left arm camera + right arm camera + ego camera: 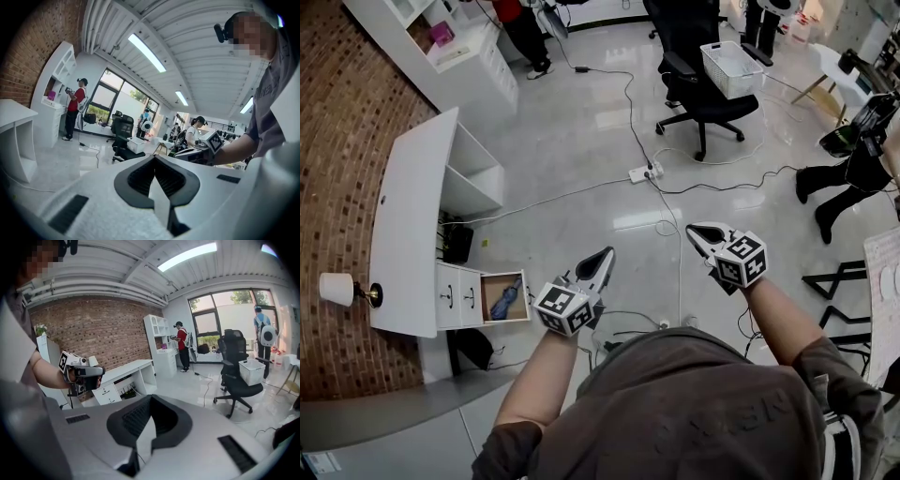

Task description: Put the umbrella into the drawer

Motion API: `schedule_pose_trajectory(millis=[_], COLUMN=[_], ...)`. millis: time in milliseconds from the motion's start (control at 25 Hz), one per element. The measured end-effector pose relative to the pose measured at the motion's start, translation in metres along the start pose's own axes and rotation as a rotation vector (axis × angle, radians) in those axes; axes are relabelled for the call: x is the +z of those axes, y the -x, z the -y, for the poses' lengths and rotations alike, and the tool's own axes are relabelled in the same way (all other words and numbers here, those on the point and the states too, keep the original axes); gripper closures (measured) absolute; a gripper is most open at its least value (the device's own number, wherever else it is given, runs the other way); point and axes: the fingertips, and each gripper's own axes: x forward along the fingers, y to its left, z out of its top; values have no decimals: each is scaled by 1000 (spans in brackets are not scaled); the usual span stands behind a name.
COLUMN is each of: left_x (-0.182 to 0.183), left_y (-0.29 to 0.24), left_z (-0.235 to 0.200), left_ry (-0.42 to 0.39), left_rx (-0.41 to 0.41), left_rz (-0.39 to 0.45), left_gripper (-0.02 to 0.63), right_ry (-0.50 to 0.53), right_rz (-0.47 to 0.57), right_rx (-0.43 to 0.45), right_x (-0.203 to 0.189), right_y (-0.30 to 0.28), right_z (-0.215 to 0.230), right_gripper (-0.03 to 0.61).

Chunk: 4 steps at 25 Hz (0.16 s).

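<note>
A blue folded umbrella [505,298] lies inside the open drawer [523,298] of the white desk [408,225] at the left of the head view. My left gripper [602,258] is held in the air to the right of the drawer, well apart from it. It is shut and holds nothing. My right gripper [701,233] hovers further right over the floor, also shut and without anything in it. In the left gripper view the jaws of my left gripper [153,158] meet at the tips. The right gripper view shows my right gripper [150,398] with its jaws together as well.
A black office chair [698,70] carries a white basket [731,67]. Cables and a power strip [643,172] lie on the glossy floor. A lamp [342,290] stands on the desk. One person [525,33] stands by a far shelf unit [450,52]; another [848,169] is at the right.
</note>
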Motion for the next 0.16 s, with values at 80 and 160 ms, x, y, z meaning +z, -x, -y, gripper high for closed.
schedule_pose_trajectory(millis=[80,160], left_x=[-1,-2], left_y=[3,6], left_z=[-1,-2], left_ry=[1,2], left_rx=[1,2], left_rz=[0,1], left_gripper=[615,615], right_ry=[1,3], right_rz=[1,1], right_rx=[1,1], right_x=[0,-1], right_y=[-1,-2], right_z=[-3,-5], right_gripper=[588,588])
